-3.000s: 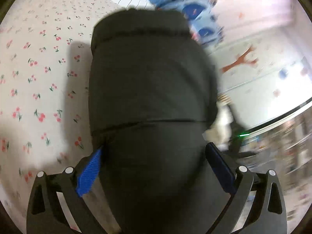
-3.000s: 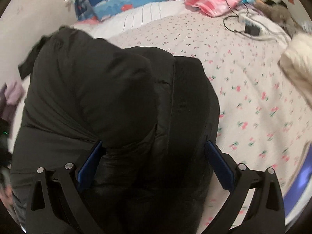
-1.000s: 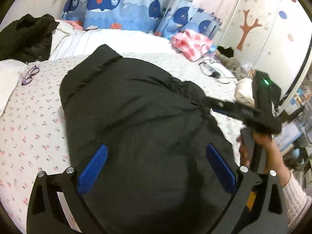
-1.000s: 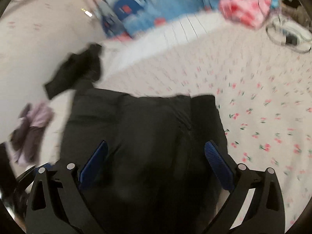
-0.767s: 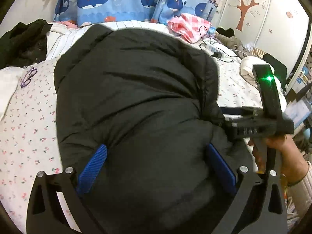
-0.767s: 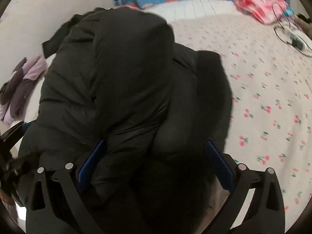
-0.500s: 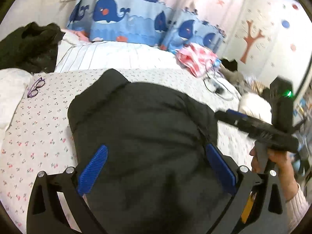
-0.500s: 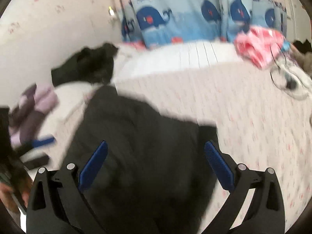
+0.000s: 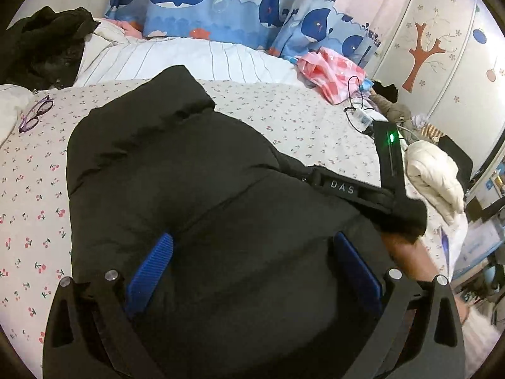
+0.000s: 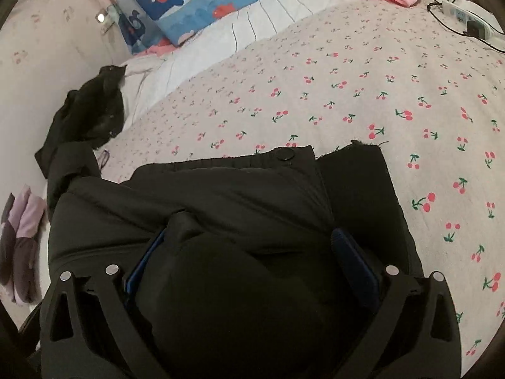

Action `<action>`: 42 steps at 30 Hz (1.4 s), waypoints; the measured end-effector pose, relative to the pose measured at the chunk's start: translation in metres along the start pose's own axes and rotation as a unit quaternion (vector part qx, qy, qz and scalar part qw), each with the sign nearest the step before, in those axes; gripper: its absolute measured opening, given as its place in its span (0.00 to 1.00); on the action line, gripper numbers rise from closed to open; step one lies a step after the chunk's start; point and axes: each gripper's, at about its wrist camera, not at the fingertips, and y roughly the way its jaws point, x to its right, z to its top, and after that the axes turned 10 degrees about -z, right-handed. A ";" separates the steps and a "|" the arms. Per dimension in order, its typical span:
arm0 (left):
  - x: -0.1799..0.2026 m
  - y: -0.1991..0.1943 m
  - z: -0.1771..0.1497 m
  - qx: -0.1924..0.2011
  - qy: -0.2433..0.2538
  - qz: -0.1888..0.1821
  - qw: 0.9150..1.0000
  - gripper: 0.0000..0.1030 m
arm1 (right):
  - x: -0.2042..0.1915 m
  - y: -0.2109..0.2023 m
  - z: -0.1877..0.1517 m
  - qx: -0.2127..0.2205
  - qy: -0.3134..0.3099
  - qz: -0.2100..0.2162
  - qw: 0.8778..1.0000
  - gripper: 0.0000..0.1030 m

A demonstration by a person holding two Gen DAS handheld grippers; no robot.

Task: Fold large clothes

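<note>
- Black puffer jacket (image 9: 176,183) lies bunched on the cherry-print bed sheet (image 9: 28,195), collar end toward the striped pillow (image 9: 176,60); its near bulk fills both wrist views.
- Left gripper (image 9: 252,271): jaws spread wide w/ thick jacket padding between the blue pads; can't tell if it's truly clamped or just resting on fabric.
- Right gripper (image 10: 252,262): same — wide, puffy fold bulging between the fingers, snap-button hem (image 10: 285,154) beyond.
- Risk: padding is slick & springy, so a shallow bite prob. slips out mid-lift.
- Risk: fold may puff open again once let go.
- Glasses (image 9: 34,115) lie near the jacket's left edge; a swung sleeve could sweep or crush them.
- Charger cable (image 9: 356,107) is well apart; less worry.
</note>
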 end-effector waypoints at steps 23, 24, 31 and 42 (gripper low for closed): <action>0.038 -0.067 -0.061 -0.068 0.035 0.048 0.996 0.94 | -0.046 -0.110 -0.131 -0.010 -0.212 -0.048 0.976 0.93; 0.036 -0.081 -0.061 -0.056 0.028 0.044 0.997 0.94 | -0.040 -0.115 -0.131 -0.009 -0.207 -0.044 0.977 0.93; -0.053 -0.122 -0.071 -0.016 -0.144 0.010 0.989 0.94 | -0.020 -0.173 -0.118 0.074 -0.156 -0.036 0.984 0.93; -0.097 -0.063 -0.055 -0.023 -0.237 -0.084 0.968 0.94 | -0.016 -0.062 -0.034 0.025 -0.095 -0.117 0.988 0.93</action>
